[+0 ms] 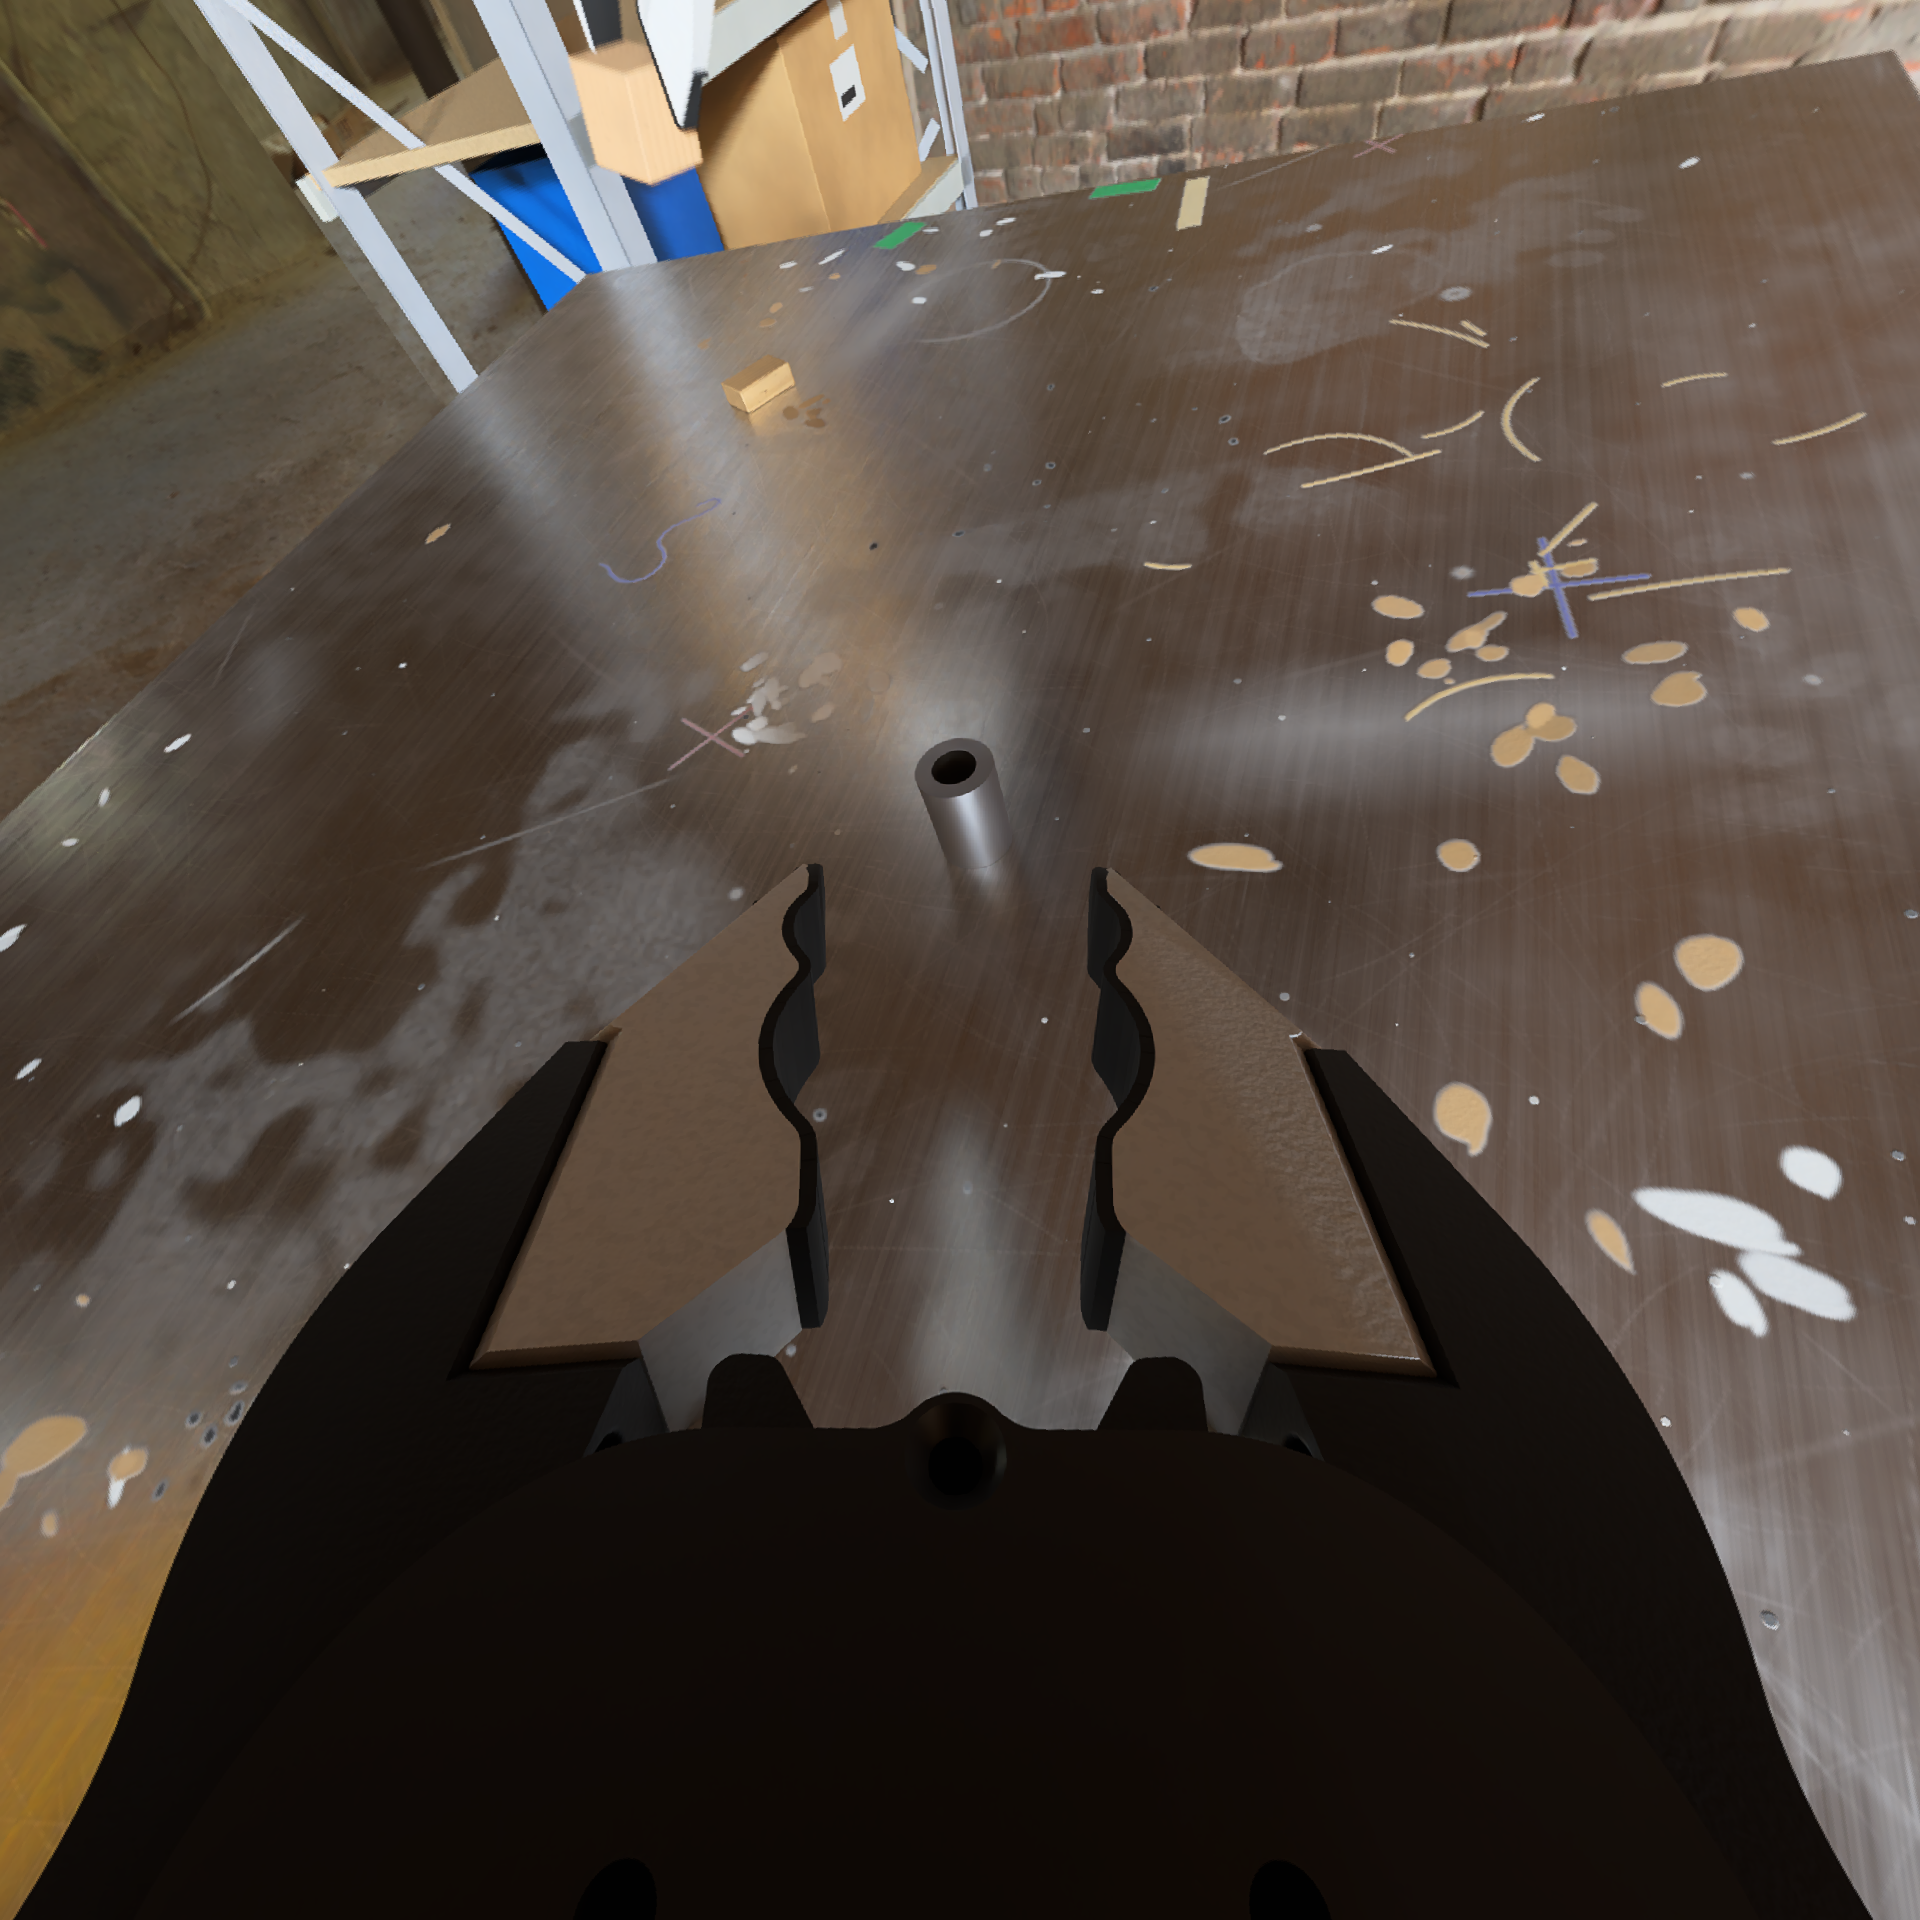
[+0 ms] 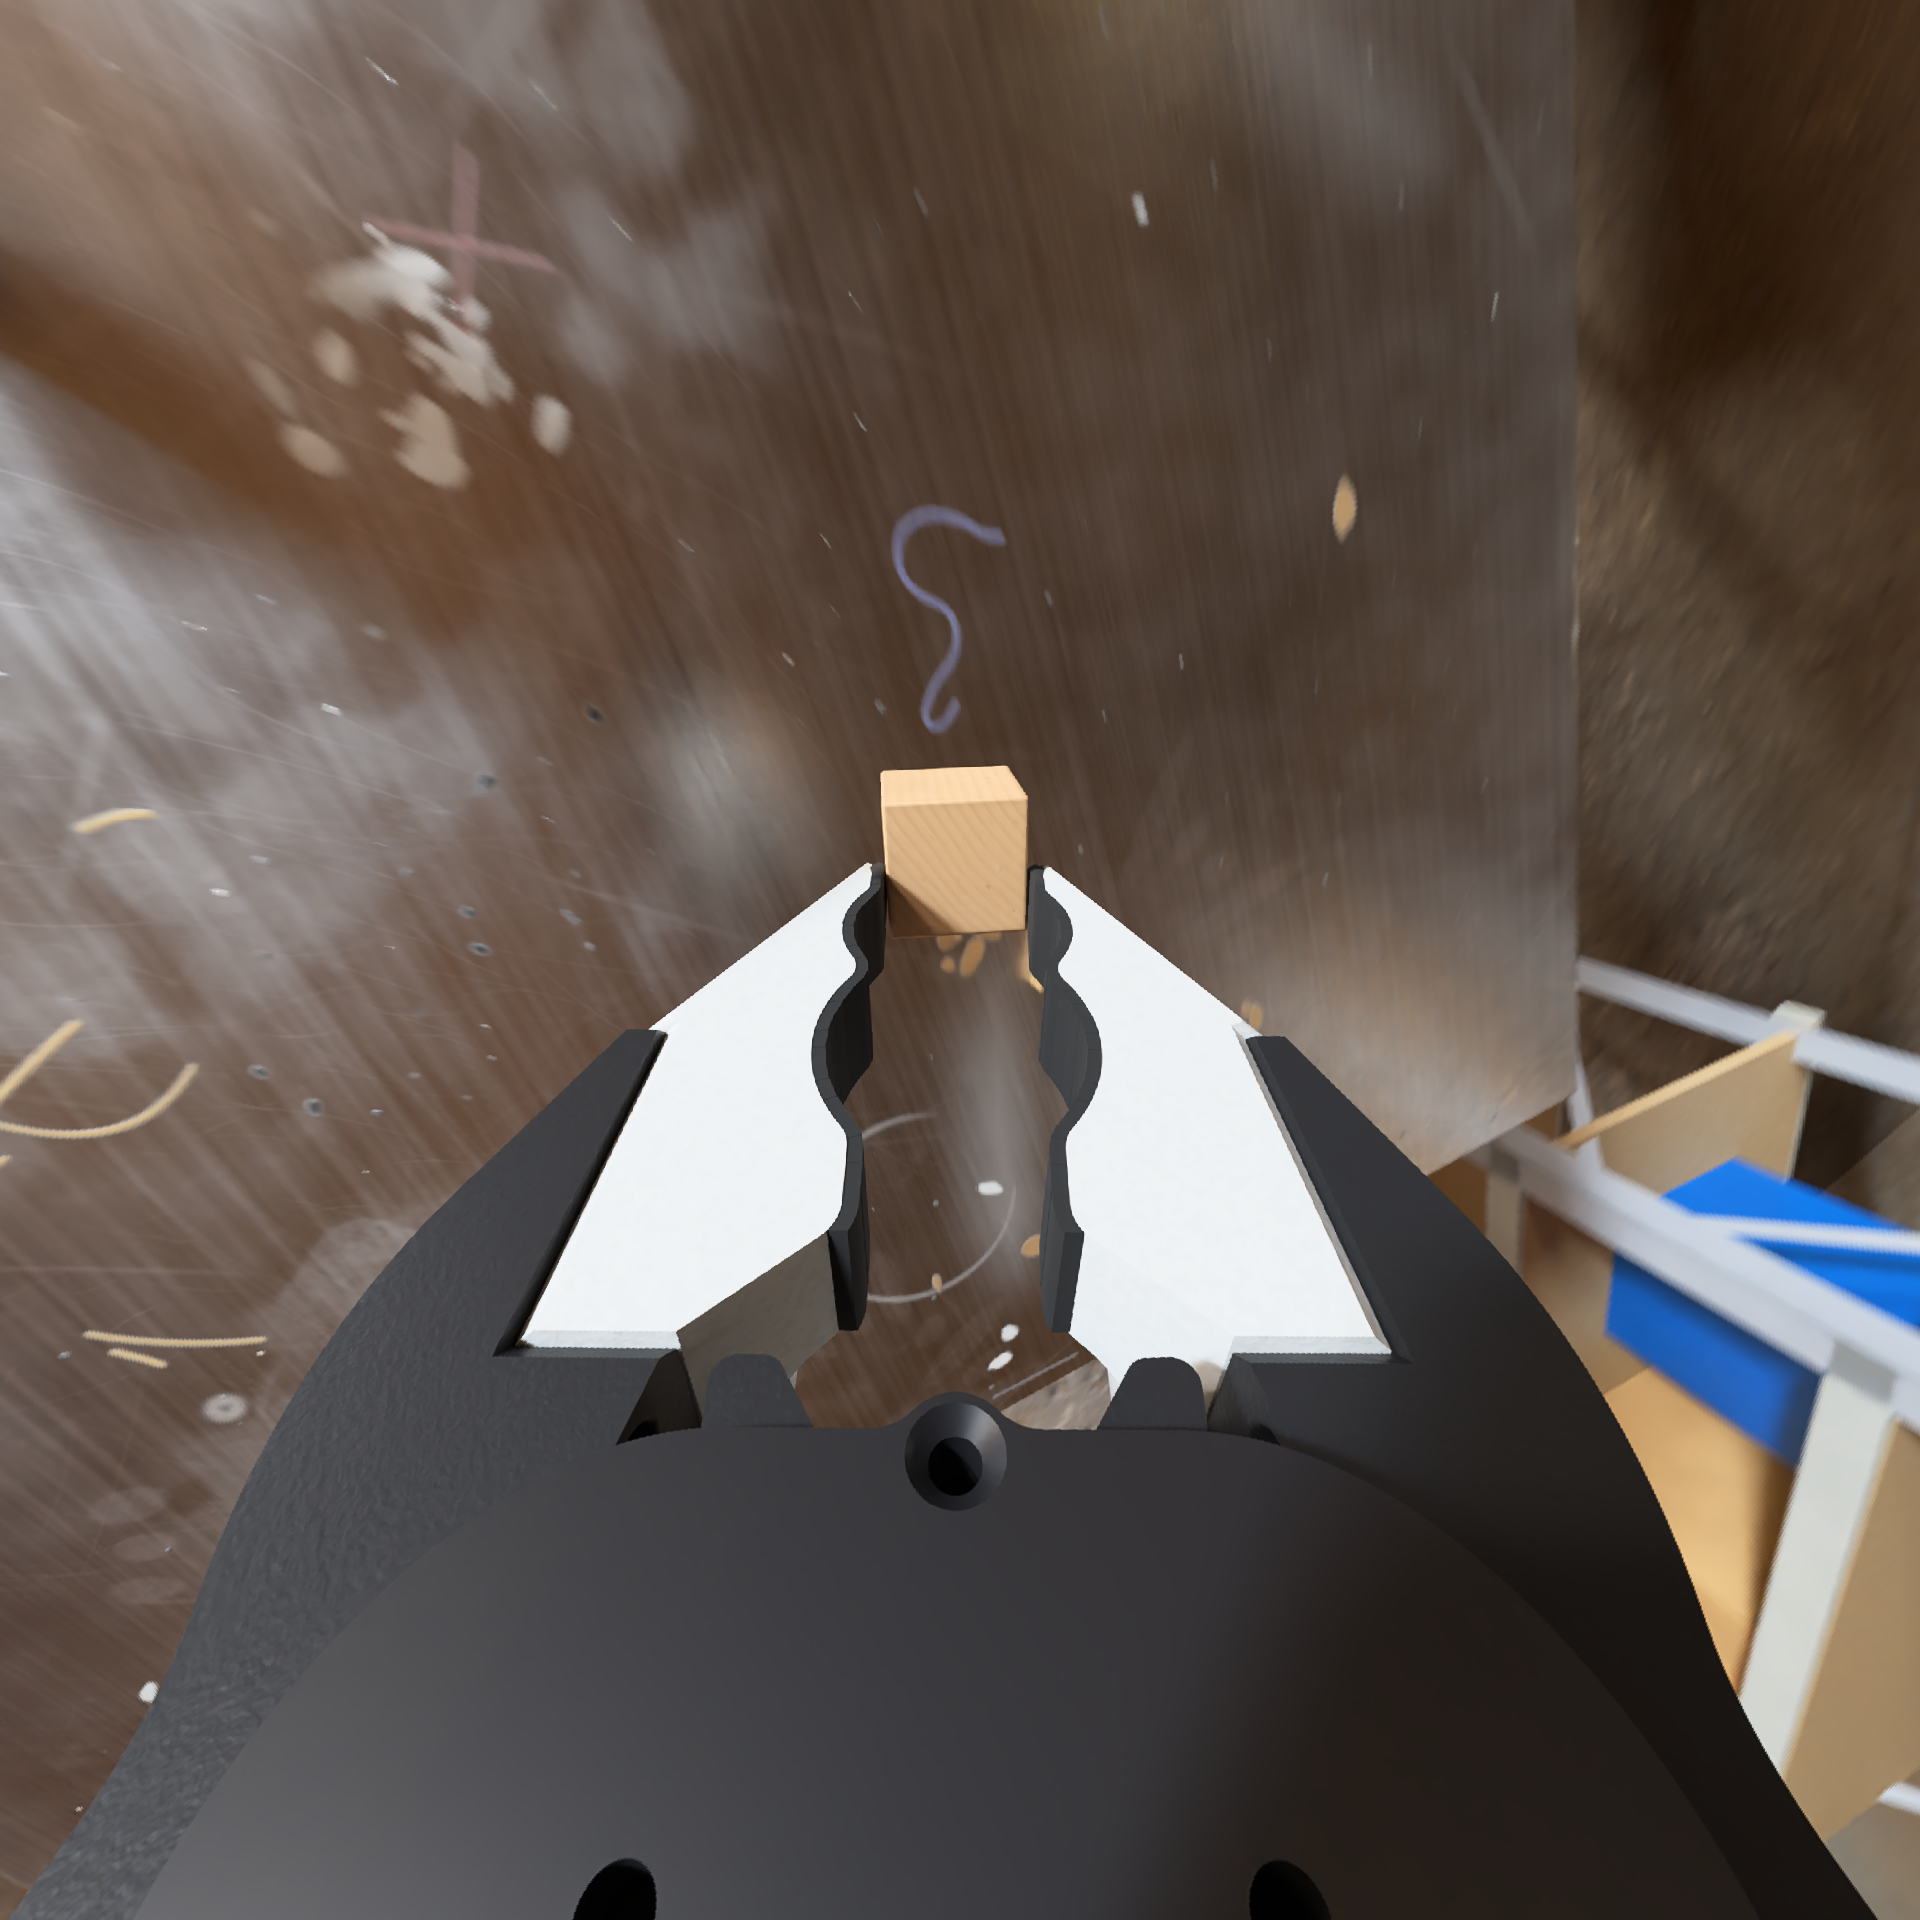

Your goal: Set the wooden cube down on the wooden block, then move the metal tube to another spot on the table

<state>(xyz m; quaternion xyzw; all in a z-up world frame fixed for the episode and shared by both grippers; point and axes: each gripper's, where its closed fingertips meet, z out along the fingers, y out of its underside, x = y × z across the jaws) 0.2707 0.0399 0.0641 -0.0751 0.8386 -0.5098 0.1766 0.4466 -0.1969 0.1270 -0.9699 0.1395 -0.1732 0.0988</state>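
- Right gripper (image 2: 954, 883): we see its white fingers clamp a smooth, square-edged wooden cube (image 2: 951, 847) at their tips, high above the scratched table (image 2: 1247, 520).
- Left gripper (image 1: 956, 883): tan fingers spread, empty.
- Tube (image 1: 961, 816): grey, hollow metal, upright just beyond them.
- Block (image 1: 758, 382): small, wooden, well apart near the far-left edge, bare tabletop around it.

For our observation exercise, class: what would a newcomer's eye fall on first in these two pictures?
First, the small light wooden cube pinched between the tips of the white-fingered right gripper, held above the scratched, paint-spattered brown table. Next, the short grey metal tube standing upright on the table just ahead of the open tan-fingered left gripper. Farther back lies a small flat wooden block.
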